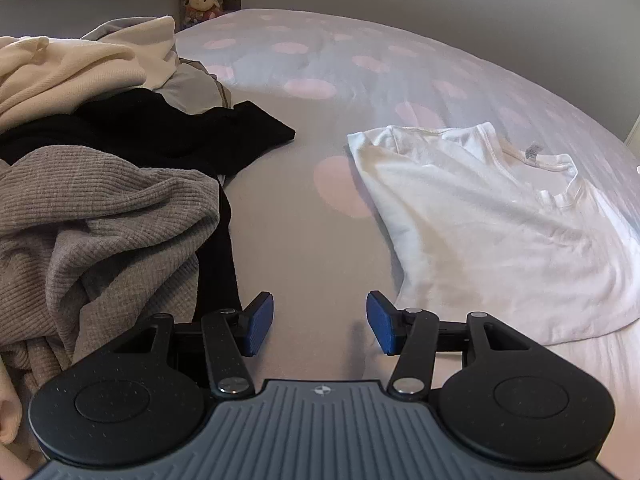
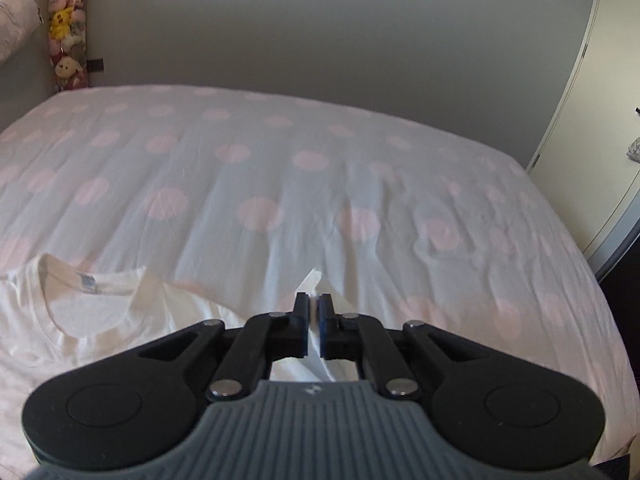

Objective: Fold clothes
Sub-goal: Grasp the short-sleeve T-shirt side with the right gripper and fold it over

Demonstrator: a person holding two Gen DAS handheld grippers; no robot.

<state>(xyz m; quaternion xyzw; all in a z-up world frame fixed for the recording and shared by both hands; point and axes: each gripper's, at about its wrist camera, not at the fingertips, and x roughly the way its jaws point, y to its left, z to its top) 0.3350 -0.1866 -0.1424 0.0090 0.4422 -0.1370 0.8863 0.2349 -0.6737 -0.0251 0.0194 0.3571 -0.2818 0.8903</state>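
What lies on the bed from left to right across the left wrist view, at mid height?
Grey ribbed sweater → black garment → bare strip of polka-dot bedsheet → white T-shirt.

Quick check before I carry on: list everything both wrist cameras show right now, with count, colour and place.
white T-shirt: one, white, spread on the bed right of the pile, one edge pinched in the right gripper
grey ribbed knit: one, grey-beige, front of the clothes pile at left
black garment: one, black, under the grey knit
cream garment: one, cream, top of the pile
bed sheet: one, pale with pink dots, covers the bed
plush toys: several, mixed colours, hanging by the far wall
left gripper: one, black with blue pads, open above the sheet
right gripper: one, black, shut on the shirt
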